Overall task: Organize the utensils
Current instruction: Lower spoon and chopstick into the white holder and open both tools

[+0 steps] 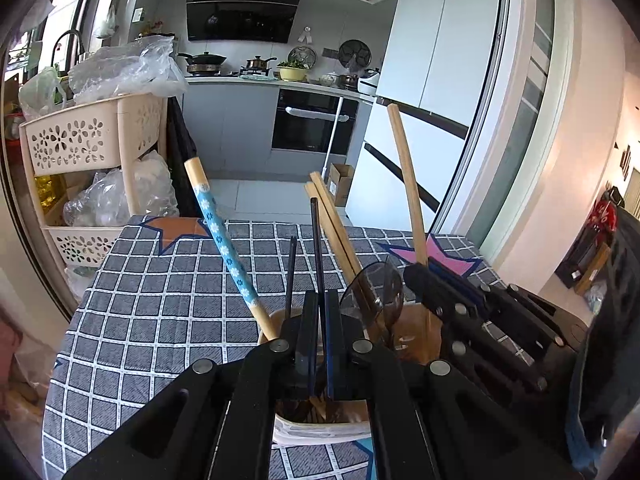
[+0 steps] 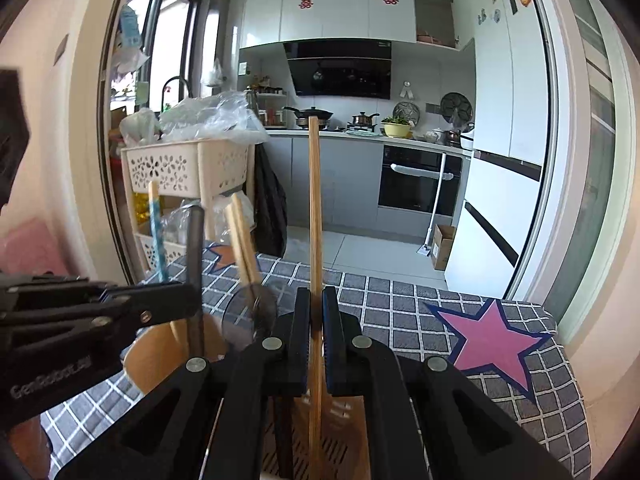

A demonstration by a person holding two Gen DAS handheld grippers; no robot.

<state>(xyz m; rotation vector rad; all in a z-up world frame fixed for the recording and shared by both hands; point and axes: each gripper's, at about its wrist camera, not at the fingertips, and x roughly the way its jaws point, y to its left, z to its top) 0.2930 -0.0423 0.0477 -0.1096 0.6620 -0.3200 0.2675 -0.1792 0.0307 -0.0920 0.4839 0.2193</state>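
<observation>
- The left gripper (image 1: 319, 304) has its jaws narrowed on a thin dark chopstick (image 1: 317, 248), which stands nearly upright over the wooden utensil holder (image 1: 416, 336) on the checked worktop (image 1: 160, 300).
- The right gripper (image 2: 316, 308) pinches a long wooden handle (image 2: 315, 200), its axis vertical, lower end down in the holder.
- Both grippers sit close over the holder, the left to the right's left.
</observation>
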